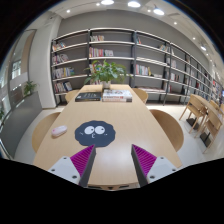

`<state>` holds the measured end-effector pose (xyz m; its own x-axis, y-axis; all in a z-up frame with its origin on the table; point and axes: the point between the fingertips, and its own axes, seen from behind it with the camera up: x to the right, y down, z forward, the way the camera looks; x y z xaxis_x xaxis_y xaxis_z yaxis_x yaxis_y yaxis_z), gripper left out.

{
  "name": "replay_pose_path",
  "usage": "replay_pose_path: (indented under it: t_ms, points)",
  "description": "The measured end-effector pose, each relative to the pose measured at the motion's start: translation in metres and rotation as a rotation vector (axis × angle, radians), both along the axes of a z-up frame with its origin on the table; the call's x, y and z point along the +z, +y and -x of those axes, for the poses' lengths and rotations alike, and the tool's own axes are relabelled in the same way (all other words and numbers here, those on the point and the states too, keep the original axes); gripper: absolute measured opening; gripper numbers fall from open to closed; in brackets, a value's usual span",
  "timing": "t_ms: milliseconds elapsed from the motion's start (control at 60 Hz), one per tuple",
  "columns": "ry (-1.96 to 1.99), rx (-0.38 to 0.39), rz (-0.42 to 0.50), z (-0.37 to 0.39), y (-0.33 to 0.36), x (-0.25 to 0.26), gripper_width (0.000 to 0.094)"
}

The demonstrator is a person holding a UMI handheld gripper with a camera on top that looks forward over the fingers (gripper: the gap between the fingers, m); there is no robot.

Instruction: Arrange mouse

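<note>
at about nine o'clock from the fingers, a small pale oval computer mouse (59, 130) is seen lying on the light wooden rectangular table (120, 135), near the table's left edge and well apart from the gripper. just right of it, toward eleven o'clock from the left finger, a dark round mouse mat with two white cartoon eyes (95, 131) is laid flat on the tabletop; the mouse is beside the mat, not on it, with a strip of bare wood shown between them.

the gripper (113, 164) is held over the near edge of the table, its fingers spread wide, with nothing between them but tabletop. a magenta pad is borne on the inner face of each finger: the left fingertip pad (82, 158) sits just short of the mat, the right one (144, 158) at three o'clock from it.

at twelve o'clock, at the far end of the table, a leafy green potted plant (107, 72) is set, with a dark flat box (88, 96) and a stack of light-coloured books (116, 96) in front of it. behind these, tall grey bookshelves partly filled with books (135, 55) are ranged along the wall. at two o'clock, a tan wooden chair (170, 128) is placed beside the table's right edge.
</note>
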<state>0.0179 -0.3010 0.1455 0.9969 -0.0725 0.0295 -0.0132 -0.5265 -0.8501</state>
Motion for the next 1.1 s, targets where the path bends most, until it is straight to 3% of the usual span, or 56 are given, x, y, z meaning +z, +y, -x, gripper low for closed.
replay_pose_path:
  t_ms: [133,317,567,783,983,1100]
  points:
    - [0.012,0.027,0.053,0.023,-0.008,-0.022,0.0705]
    - [0.046,0.069,0.127,0.108,0.014,-0.080,0.0703]
    - [0.100,0.144,0.181,0.231,0.066,-0.122,0.0708]
    - [0.111,0.160,0.209,0.295,0.132,-0.149,0.0709]
    - [0.061,0.108,0.220,0.307,0.189,-0.157,0.0713]
    - [0.080,0.129,0.218,0.325,0.217,-0.158,0.0707]
